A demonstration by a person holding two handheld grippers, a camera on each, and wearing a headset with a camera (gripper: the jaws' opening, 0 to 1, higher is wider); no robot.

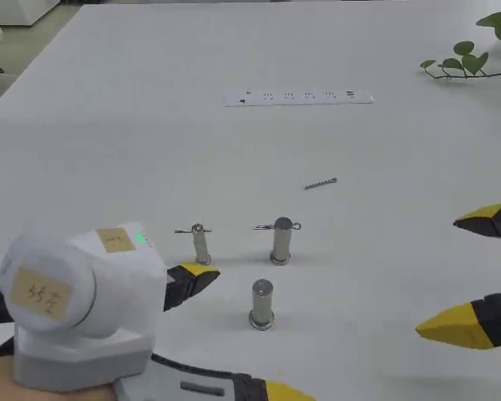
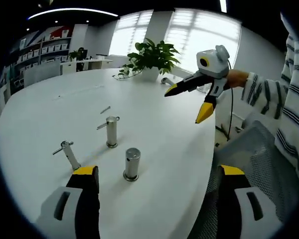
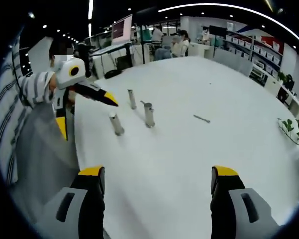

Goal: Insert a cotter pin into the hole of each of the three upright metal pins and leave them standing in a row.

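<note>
three silver metal pins stand upright in a triangle, not a row. the far-left pin [image 1: 200, 245], slimmer, has a first cotter pin [image 1: 186, 230] through its head. the far-right pin [image 1: 281, 244] has a second cotter pin [image 1: 285, 225]. the near pin [image 1: 261, 303] is unfitted. a loose cotter pin [image 1: 321, 184] lies flat, well beyond them.

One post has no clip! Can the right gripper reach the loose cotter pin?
Probably yes: the cotter pin lies alone on bare table, the right gripper has open jaws, and nothing stands between them.

The head view's right edge cuts off the right gripper [image 1: 437, 277].
</note>
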